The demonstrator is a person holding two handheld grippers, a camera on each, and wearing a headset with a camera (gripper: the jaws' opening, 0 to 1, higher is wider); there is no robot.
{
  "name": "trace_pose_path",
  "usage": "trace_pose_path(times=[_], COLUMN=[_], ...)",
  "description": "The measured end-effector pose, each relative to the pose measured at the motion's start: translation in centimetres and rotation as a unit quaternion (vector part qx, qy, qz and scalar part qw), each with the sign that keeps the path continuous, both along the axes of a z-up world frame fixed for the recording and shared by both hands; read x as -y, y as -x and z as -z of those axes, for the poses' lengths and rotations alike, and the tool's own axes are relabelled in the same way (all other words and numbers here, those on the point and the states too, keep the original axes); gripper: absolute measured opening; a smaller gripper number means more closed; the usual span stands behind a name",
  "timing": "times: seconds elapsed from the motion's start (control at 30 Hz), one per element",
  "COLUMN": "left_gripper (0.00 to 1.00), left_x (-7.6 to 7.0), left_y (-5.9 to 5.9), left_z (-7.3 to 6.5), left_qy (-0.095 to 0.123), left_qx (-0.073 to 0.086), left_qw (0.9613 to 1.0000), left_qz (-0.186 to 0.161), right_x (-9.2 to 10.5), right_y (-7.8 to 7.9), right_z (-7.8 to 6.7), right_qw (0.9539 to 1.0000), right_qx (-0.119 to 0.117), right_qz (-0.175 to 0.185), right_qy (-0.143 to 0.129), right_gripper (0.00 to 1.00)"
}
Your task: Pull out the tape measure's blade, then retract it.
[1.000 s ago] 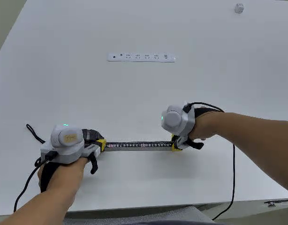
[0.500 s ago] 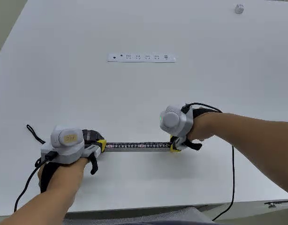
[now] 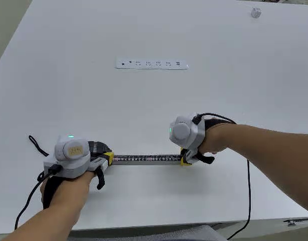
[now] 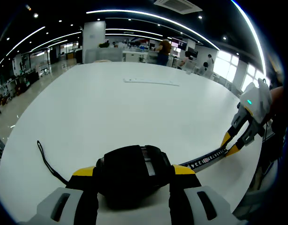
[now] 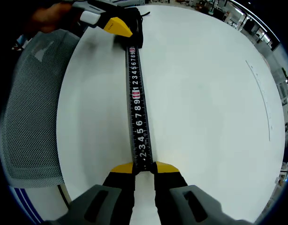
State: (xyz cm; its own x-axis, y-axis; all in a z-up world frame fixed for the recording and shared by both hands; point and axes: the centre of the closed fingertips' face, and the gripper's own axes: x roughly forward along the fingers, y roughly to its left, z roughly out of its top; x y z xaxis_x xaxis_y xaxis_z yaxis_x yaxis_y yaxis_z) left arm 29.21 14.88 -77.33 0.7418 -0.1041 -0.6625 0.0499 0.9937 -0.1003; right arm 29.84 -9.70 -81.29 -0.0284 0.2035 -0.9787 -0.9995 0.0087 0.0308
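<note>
The black tape measure case (image 4: 132, 173) (image 3: 99, 147) sits between the yellow-tipped jaws of my left gripper (image 4: 133, 171) (image 3: 105, 158), which is shut on it near the table's front left. Its numbered blade (image 3: 146, 158) (image 5: 138, 112) (image 4: 207, 160) lies pulled out flat along the table to the right. My right gripper (image 5: 144, 166) (image 3: 185, 159) is shut on the blade's tip, with the blade running straight away from its jaws toward the case (image 5: 130, 21). A thin black wrist strap (image 4: 48, 161) (image 3: 37, 144) trails from the case to the left.
A white power strip (image 3: 151, 64) lies flat farther back on the white table (image 3: 144, 100). A small grey object (image 3: 256, 12) rests at the far right edge. A grey mesh chair (image 5: 34, 108) stands beside the table's near edge. Cables hang off the front.
My right gripper has slid slightly left toward the case with the blade tip, so the exposed blade is a little shorter. The left gripper and case stay put.
</note>
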Motion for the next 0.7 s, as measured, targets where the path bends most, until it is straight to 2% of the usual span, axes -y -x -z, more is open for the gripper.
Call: trace_pose_path(times=[0.7], left_gripper=[0.57], left_x=[0.04], left_y=[-0.08], left_z=[0.14], left_qy=[0.001], left_qx=[0.0], left_qw=[1.0], left_qz=[0.0], right_x=[-0.64], right_y=[0.07], right_z=[0.06], right_qw=[1.0], right_qx=[-0.002], right_qz=[0.001], right_qy=[-0.005], right_gripper=[0.15])
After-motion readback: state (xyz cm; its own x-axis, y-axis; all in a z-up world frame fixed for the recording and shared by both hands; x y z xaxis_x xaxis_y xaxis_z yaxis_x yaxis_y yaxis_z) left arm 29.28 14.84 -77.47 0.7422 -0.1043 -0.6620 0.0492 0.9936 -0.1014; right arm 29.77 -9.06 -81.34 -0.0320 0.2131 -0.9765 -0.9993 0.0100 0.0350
